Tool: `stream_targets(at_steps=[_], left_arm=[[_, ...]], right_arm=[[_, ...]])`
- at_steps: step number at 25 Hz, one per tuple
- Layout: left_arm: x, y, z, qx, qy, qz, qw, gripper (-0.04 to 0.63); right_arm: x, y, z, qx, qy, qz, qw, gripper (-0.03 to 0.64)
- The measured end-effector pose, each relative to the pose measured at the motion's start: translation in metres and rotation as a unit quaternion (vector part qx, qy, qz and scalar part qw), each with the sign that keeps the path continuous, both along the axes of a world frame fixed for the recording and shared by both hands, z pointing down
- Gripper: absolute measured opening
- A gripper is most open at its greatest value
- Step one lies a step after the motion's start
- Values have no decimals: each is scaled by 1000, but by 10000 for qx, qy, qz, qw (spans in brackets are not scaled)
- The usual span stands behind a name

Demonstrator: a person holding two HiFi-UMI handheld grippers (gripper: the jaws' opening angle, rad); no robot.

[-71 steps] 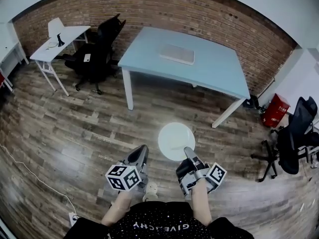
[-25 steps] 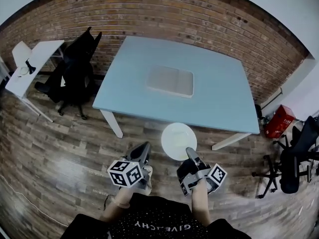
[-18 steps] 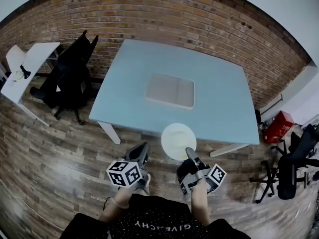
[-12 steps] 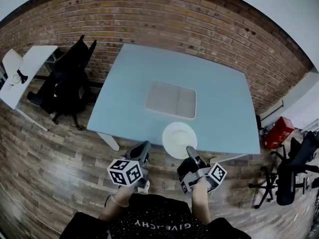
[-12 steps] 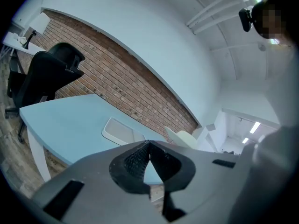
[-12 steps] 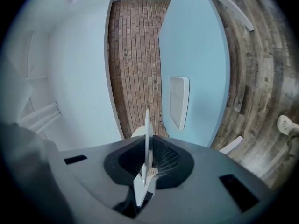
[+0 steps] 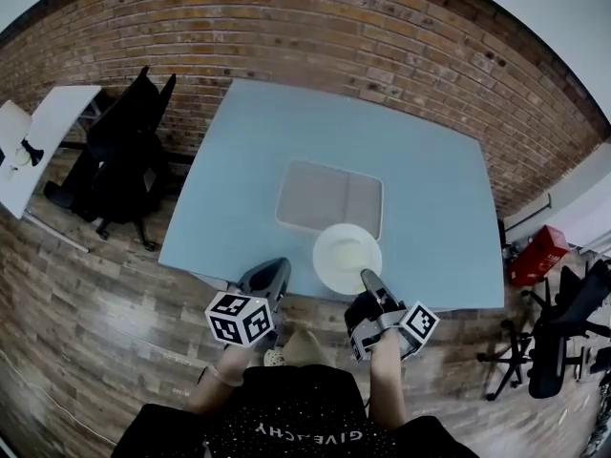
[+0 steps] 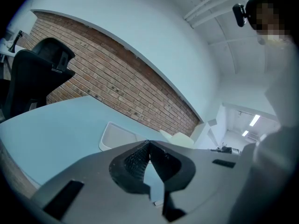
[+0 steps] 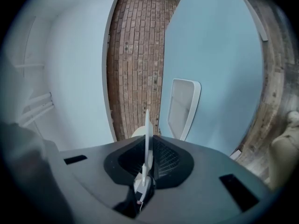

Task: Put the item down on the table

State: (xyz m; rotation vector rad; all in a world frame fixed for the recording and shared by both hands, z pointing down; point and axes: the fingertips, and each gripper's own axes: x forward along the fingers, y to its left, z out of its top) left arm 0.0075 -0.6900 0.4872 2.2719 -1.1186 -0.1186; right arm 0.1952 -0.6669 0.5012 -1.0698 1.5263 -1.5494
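My right jaws (image 7: 367, 281) are closed on the rim of the white plate (image 7: 346, 256). In the right gripper view the plate (image 9: 146, 133) shows edge-on as a thin white line pinched between the ribbed pads (image 9: 164, 158). From the head view the plate lies face up on the near side of the pale tray (image 7: 329, 197), its far rim overlapping the tray's near edge. The rest of it is over the light blue tabletop (image 7: 239, 179), close to the tabletop's near edge. I cannot tell whether the plate touches the tabletop or the tray.

My left jaws (image 7: 273, 273) are pressed together with nothing between them. In the left gripper view they (image 8: 149, 145) meet at the tips. They sit nearer than the tray and to its left, at the tabletop's near edge.

Well to the left of the tray stands a black office chair (image 7: 119, 160), off the tabletop. Beyond the tray's far side runs a brick wall (image 7: 286, 27).
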Motion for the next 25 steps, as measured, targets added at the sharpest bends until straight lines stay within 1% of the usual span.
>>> stream_targets(at_steps=[5, 9, 12, 14, 17, 20, 22, 25], left_arm=[[10, -35, 4, 4, 140, 159, 9998, 12], [6, -79, 17, -96, 32, 84, 9999, 12], [5, -119, 24, -99, -42, 89, 9999, 12], [5, -147, 33, -184, -65, 53, 9998, 12], [6, -179, 43, -337, -50, -85, 9994, 12], [3, -200, 47, -417, -10, -268, 9988, 12], [-1, -209, 50, -485, 71, -365, 9981, 12], [-4, -216, 51, -575, 219, -411, 9973, 12]], right_arm=[[7, -50, 18, -217, 199, -151, 9995, 32], [0, -104, 32, -334, 398, -413, 9978, 34], [-7, -146, 47, -466, 606, -619, 9951, 34], [-12, -171, 60, -626, 763, -694, 9927, 32], [-23, -202, 78, -855, 862, -875, 9887, 37], [-32, -232, 87, -938, 1069, -1207, 9824, 37], [-39, -249, 94, -985, 1263, -1493, 9757, 37], [-46, -264, 108, -1123, 1812, -1971, 9569, 37]])
